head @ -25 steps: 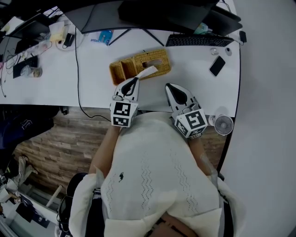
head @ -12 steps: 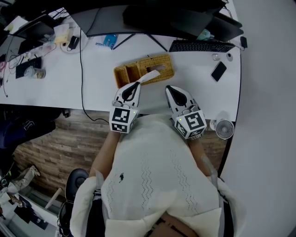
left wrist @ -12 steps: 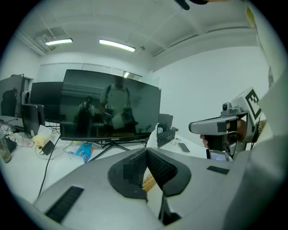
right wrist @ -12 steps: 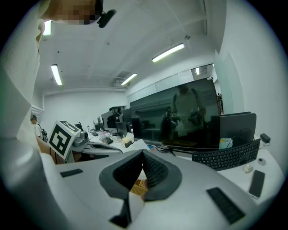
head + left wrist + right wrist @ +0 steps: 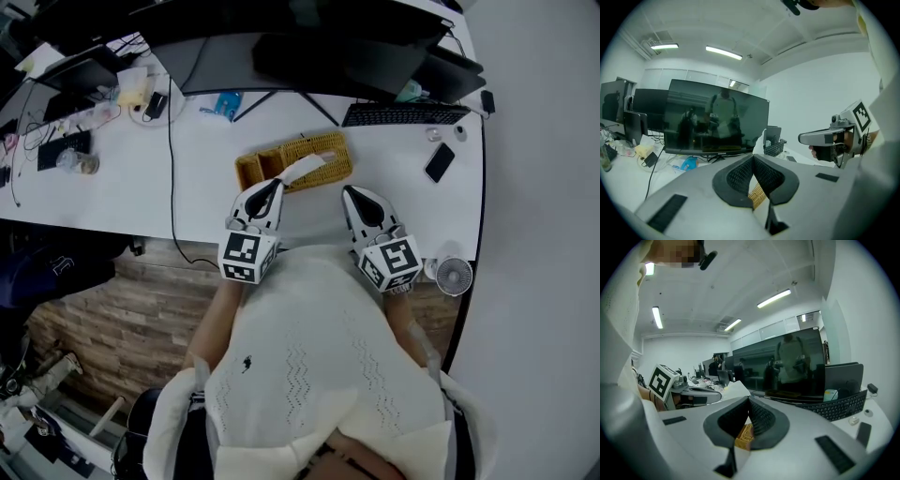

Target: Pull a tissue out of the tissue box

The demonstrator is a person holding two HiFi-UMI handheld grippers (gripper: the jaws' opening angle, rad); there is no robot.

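Tissue box (image 5: pixel 333 150), woven wicker, lies mid-way across the white desk (image 5: pixel 112 178), approx. halfway btwn far edge and near edge, long side roughly parallel to near edge. Tissue (image 5: pixel 305 169) comes out of the box top as a white strip, slanting toward the near edge and ending at the tip of the L gripper (image 5: pixel 275 184).

L gripper: jaws pinched together on the tissue end. In the left gripper view the pads meet w/ no gap, the white tissue rises just beyond the tips, and a bit of wicker shows below them. It hangs over the desk's near edge, just in front of the box's left half.

R gripper (image 5: pixel 350 190): jaws also closed tip to tip, nothing btwn them. It sits over the near edge, just beside the box's right end, apart from it, and apart from the L gripper. The right gripper view shows only wicker past the tips.

Marker cubes of both grippers are over the person's white top (image 5: pixel 309 375).

Elsewhere: monitor (image 5: pixel 309 47) along the far edge, keyboard (image 5: pixel 403 114) toward the far right corner, phone (image 5: pixel 438 161) near the right edge, small fan (image 5: pixel 453 277) just off the near right corner. Black cable (image 5: pixel 170 141) runs from far edge to near edge, left of the box.
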